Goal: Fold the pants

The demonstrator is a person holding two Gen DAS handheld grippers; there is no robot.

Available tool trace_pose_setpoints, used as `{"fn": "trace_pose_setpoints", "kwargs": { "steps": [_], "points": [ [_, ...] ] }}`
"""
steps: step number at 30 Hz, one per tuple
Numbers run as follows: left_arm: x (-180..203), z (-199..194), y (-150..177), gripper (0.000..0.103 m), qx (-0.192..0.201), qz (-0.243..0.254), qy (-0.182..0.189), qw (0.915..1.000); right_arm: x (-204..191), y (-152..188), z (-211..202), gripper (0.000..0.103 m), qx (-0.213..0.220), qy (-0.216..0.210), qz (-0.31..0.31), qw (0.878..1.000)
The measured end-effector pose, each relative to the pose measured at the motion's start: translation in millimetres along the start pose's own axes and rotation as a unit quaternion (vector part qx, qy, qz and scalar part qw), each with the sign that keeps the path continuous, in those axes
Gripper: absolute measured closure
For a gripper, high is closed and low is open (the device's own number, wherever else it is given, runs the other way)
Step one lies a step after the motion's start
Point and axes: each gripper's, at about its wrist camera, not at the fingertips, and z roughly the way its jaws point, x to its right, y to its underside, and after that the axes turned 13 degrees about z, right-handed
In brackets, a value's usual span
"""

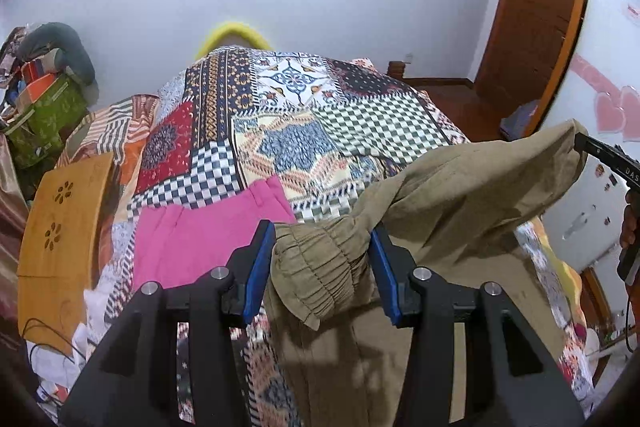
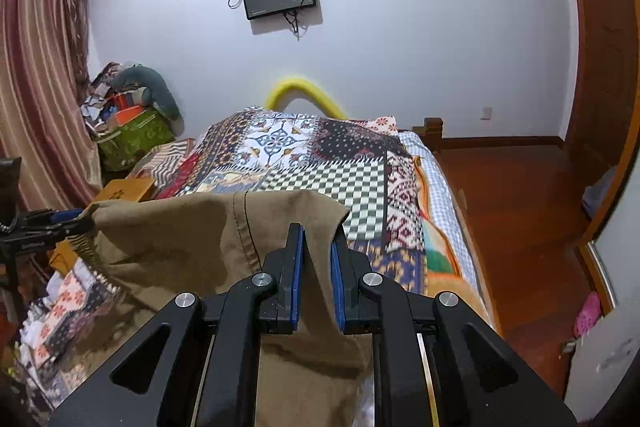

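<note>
The khaki pants [image 1: 460, 195] hang stretched between both grippers above the bed. My left gripper [image 1: 320, 227] is shut on the gathered elastic end, which bunches between the blue pads [image 1: 256, 275]. In the right wrist view my right gripper [image 2: 318, 231] is shut on a thin fold of the pants [image 2: 180, 239]. The rest of the cloth drapes down below the jaws. The right gripper [image 1: 578, 141] also shows at the right edge of the left wrist view, pinching the far corner. The left gripper [image 2: 80, 223] shows at the left edge of the right wrist view.
A patchwork blanket [image 1: 280, 115] covers the bed. A pink garment [image 1: 200, 239] lies on it near the left gripper. A wooden lap tray [image 1: 60, 227] and a green bag [image 1: 44, 123] sit at the left. A wooden floor [image 2: 520, 211] and a door lie to the right.
</note>
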Motion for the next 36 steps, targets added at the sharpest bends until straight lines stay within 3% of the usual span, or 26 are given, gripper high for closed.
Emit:
{"fn": "trace_pose_setpoints", "kwargs": {
  "steps": [15,23,36],
  "points": [
    [27,-30,78,0.056,-0.025,0.001,0.044,0.9987,3,84,-35,0.092,-0.054,0.002,0.017,0.998],
    [32,-20,120,0.056,-0.057,-0.020,0.070,0.9958,16,132,-33,0.092,-0.107,0.002,0.048,0.993],
    [35,-32,151,0.056,-0.071,-0.036,0.063,0.9948,21,172,-40,0.088,-0.153,0.046,0.042,0.986]
  ]
}}
